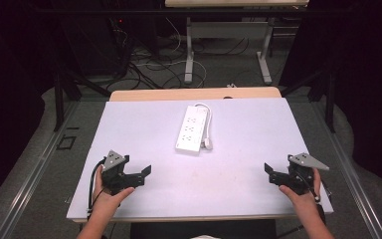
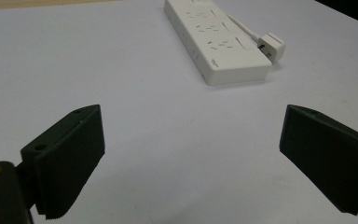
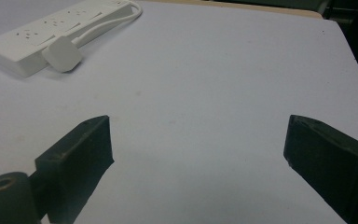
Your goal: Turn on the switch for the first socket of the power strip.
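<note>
A white power strip [image 1: 193, 128] lies flat on the white table top [image 1: 248, 149], toward the far middle, with its cord looped round the far end and its plug [image 1: 207, 143] resting just beside its near right corner. The left gripper [image 1: 140, 176] sits at the near left of the table in the person's left hand [image 1: 107, 191], jaws spread wide and gripping nothing. The right gripper [image 1: 271, 173] sits at the near right in the right hand [image 1: 301, 191], jaws likewise released and empty. Both are well apart from the strip.
</note>
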A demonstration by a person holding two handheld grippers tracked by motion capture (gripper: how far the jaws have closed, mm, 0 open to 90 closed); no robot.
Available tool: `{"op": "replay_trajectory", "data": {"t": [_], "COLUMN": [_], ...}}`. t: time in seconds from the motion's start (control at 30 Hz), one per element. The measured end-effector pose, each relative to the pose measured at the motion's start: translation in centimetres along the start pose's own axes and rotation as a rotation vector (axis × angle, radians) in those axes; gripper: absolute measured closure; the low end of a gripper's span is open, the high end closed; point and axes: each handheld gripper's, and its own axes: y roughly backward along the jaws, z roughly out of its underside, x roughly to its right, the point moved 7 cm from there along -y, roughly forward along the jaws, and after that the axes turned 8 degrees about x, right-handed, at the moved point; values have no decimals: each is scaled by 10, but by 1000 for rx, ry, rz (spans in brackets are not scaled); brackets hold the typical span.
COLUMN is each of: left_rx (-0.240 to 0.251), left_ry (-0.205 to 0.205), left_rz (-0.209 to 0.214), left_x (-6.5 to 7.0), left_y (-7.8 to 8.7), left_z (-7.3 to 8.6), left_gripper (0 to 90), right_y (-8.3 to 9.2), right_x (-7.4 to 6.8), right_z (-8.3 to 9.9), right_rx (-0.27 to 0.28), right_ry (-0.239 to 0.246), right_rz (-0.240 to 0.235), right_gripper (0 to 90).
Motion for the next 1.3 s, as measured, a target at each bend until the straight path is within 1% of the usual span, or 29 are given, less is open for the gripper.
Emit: {"op": "replay_trajectory", "data": {"t": [0.03, 0.07, 0.13, 0.17, 0.23, 0.27, 0.3, 0.33, 0.37, 0.4, 0.47, 0.53, 0.57, 0.6, 0.67, 0.73, 0.8, 0.9, 0.93, 0.97, 1.0, 1.1, 1.13, 1.17, 1.2, 1.3], "left_rx": [-1, -5, -7, -7, -5, -11, -14, -19, -19, -25, -28, -33, -33, -33, -33, -39, -44, -49, -55, -68, -68, -77, -81, -88, -88, -88], "left_ry": [2, -8, -7, -18, -10, -24, -27, -43, -43, -52, -52, -57, -57, -54, -51, -60, -83, -89, -91, -101, -101, -102, -103, -110, -99, -92], "left_rz": [5, 6, 14, 16, 23, 22, 26, 26, 26, 28, 30, 41, 41, 52, 56, 60, 62, 65, 68, 71, 71, 78, 77, 77, 84, 84], "left_x": [3, 4, 8, 9, 13, 13, 14, 15, 15, 16, 17, 20, 20, 23, 25, 28, 32, 34, 35, 37, 37, 39, 40, 40, 42, 43], "left_y": [-1, -1, -2, -2, -4, -4, -4, -4, -4, -5, -5, -6, -6, -7, -7, -8, -9, -10, -11, -12, -12, -14, -14, -15, -17, -18], "left_z": [0, 0, 0, 0, 1, 1, 1, 2, 2, 3, 3, 3, 3, 3, 3, 3, 2, 2, 2, 1, 1, -1, -2, -3, -5, -8], "left_gripper": [85, 85, 106, 106, 117, 117, 143, 151, 156, 162, 164, 174, 182, 194, 224, 233, 260, 283, 294, 308, 316, 320, 320, 320, 320, 320], "right_y": [0, 0, 0, 0, -1, -1, -2, -4, -3, -4, -4, -4, -4, -3, -4, -4, -5, -5, -5, -5, -5, -6, -6, -7, -7, -6], "right_x": [0, 0, 0, 0, -1, -1, -1, -1, -2, -3, -2, -3, -4, -4, -4, -4, -4, -5, -5, -6, -6, -8, -8, -8, -8, -8], "right_z": [0, 0, 1, 1, 2, 2, 2, 2, 2, 2, 3, 3, 3, 4, 4, 4, 4, 4, 4, 5, 4, 4, 4, 4, 4, 4], "right_rx": [-1, -1, -10, -10, -15, -15, -8, 3, -1, -1, 0, -11, -13, -19, -13, -11, -8, -15, -11, -17, -10, -6, -10, 1, -1, -3], "right_ry": [1, 1, 0, 0, -2, -2, -2, 3, -2, -2, 7, 1, 0, 1, 4, 0, 7, 7, 12, 11, 15, 9, 15, 14, 16, 18], "right_rz": [0, 0, 4, 4, 5, 5, 1, -2, -5, -5, -7, -6, -8, -6, -7, -3, 0, 3, 1, -1, -3, -4, 0, 2, 2, 3], "right_gripper": [72, 72, 74, 74, 75, 75, 75, 75, 75, 75, 75, 75, 75, 75, 77, 78, 79, 79, 79, 80, 80, 81, 81, 81, 82, 83]}}
